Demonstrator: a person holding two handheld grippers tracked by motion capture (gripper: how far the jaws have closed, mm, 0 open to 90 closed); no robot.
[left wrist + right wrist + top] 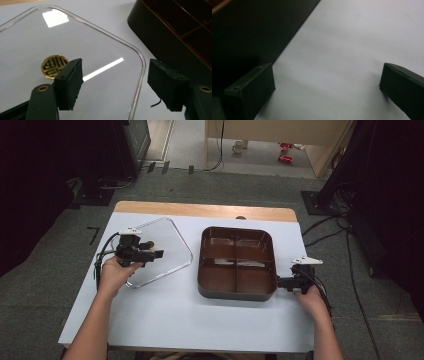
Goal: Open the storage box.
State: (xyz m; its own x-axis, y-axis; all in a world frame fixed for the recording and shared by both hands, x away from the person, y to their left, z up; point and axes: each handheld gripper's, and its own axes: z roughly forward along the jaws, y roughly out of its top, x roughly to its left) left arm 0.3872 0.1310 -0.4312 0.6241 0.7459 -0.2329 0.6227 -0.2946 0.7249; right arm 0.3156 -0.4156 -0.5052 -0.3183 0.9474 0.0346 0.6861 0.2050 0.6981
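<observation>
A clear, rounded-square lid (167,237) lies flat on the white table, left of a dark brown tray (237,295) divided into compartments. My left gripper (155,251) hovers over the lid's near part. In the left gripper view the left gripper (115,85) stands open above the lid (100,37), whose rim runs beneath the gap, and nothing is gripped. A gold round emblem (54,66) sits at the lid's middle. My right gripper (280,282) rests at the tray's right near corner. In the right gripper view the right gripper (324,90) is wide open over bare table, beside the tray's wall (249,37).
The white table sheet (190,320) extends toward the person in front of the lid and tray. A wooden strip (200,210) marks the far edge. Cables (325,227) and dark stands lie on the floor around the table.
</observation>
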